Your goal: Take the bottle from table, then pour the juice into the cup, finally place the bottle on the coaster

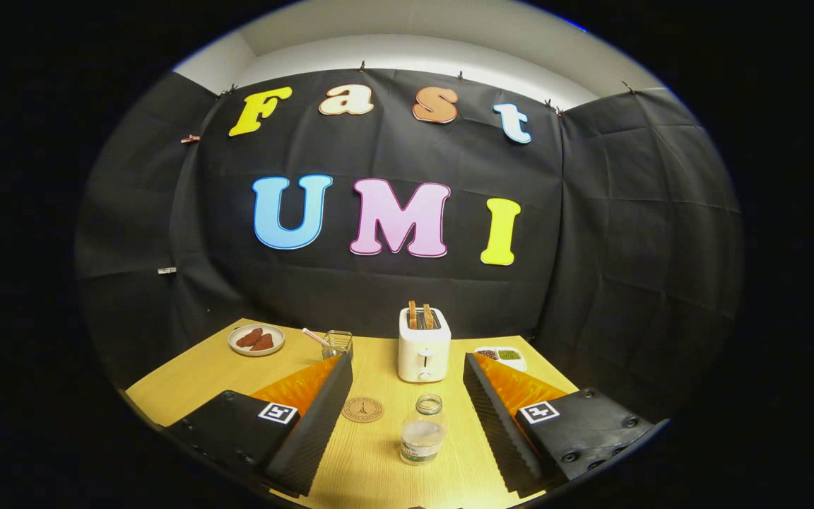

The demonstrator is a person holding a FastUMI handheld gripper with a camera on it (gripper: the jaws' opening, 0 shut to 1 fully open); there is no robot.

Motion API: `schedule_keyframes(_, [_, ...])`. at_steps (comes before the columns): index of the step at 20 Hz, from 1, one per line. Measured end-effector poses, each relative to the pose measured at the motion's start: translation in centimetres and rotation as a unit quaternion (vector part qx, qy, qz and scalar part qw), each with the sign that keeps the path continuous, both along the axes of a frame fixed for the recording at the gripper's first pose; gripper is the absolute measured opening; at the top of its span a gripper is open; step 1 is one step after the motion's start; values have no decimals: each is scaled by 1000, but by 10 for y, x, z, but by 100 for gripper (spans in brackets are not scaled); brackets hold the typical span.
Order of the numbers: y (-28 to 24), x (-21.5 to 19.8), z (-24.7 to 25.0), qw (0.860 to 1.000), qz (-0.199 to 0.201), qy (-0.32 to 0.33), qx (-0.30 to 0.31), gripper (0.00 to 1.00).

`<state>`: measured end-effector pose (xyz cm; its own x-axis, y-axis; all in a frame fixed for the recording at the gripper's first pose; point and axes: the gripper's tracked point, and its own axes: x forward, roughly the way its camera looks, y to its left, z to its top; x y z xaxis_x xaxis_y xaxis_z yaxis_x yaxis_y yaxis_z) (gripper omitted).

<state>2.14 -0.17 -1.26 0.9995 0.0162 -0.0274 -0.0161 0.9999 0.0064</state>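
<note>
Bottle (422,429) stands upright between my wide-open, empty tool (407,396) fingers; I'd advance level and close on its body, clear of the coaster (362,409).

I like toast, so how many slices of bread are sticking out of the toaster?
2. Both slices stand side by side in the slots of the white toaster, beyond the open tool and the bottle. More could be hidden inside.
</note>
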Motion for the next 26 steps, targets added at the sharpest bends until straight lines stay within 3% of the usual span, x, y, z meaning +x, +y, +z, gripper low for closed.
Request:
schedule_keyframes(14, [-28, 62, -111, 997, 43, 63, 20, 98])
schedule_keyframes(20, [-16, 72, -155, 993, 84, 83, 30, 98])
schedule_keyframes(26, [-15, 78, -190, 991, 89, 94, 29, 99])
